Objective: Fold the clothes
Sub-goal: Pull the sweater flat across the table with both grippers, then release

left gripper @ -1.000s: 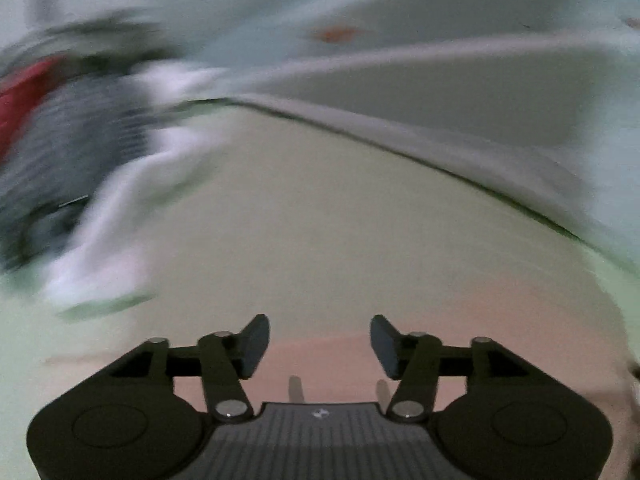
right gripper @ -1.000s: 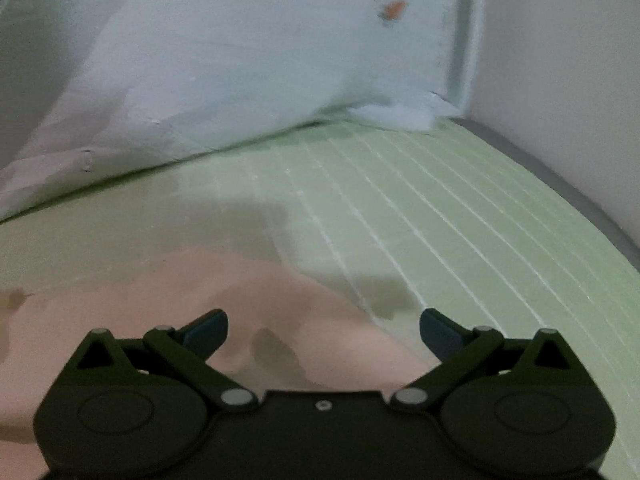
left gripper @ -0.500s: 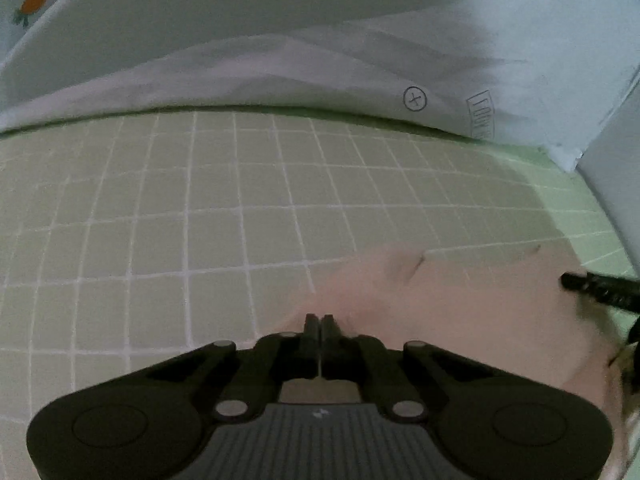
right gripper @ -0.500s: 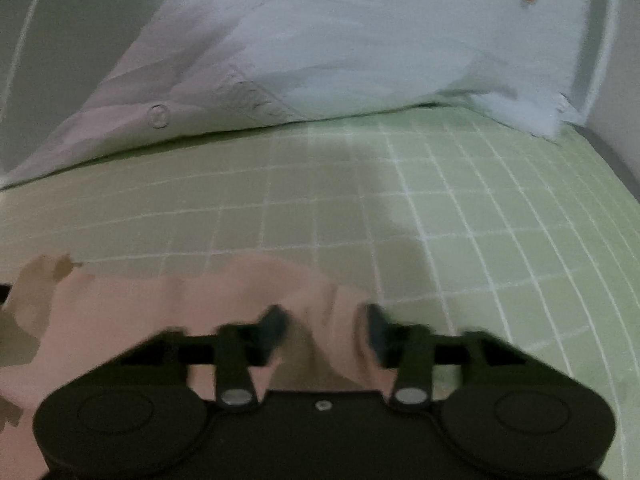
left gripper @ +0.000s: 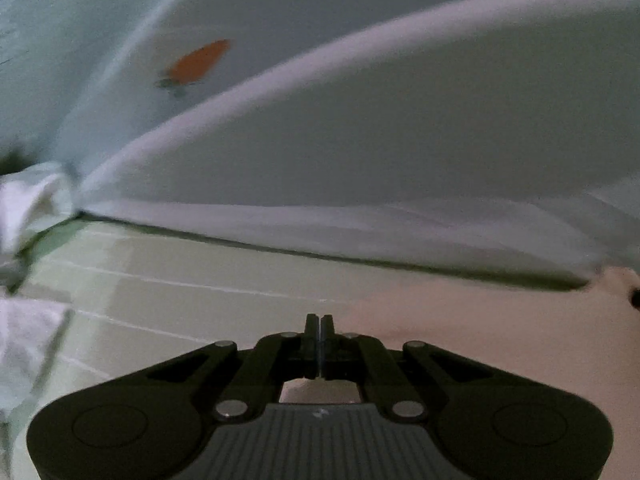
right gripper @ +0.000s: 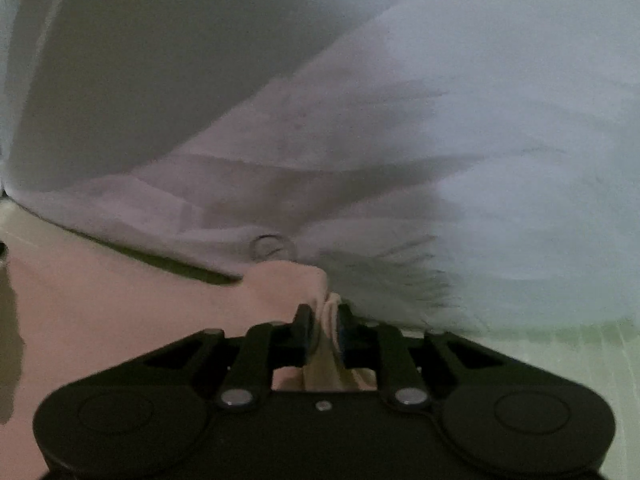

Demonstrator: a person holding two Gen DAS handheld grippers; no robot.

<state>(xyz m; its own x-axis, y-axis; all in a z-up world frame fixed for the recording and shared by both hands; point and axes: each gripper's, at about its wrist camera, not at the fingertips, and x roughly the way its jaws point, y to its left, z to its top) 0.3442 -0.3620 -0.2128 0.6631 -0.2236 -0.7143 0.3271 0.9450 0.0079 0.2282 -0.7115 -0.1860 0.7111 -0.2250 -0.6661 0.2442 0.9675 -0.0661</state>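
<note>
1. The pink cloth (right gripper: 120, 312) lies on the green gridded mat (left gripper: 180, 280), at the foot of a big pale sheet (left gripper: 400, 140) with a carrot print (left gripper: 198, 62). In my left view it spreads to the right of my fingers.
2. My right gripper (right gripper: 322, 326) has a bunched fold of the cloth between its jaws, and they are closing tighter on it.
3. My left gripper (left gripper: 319, 336) is closed, jaws touching. I cannot tell if a thin edge of cloth is pinched there; none shows between the pads.
4. Progress, as I judge it: early. The cloth is gathered at one edge, but no neat fold shows yet. Most of it looks loose and flat, with a ragged outline on the left in my right view.
5. Left to do: bring the held edge over, lay it flat, square it up.
6. The cloth looks thin, soft and limp; it puckers where I pinch it.
7. White laundry (left gripper: 28, 208) sits crumpled at the far left of my left view.
</note>
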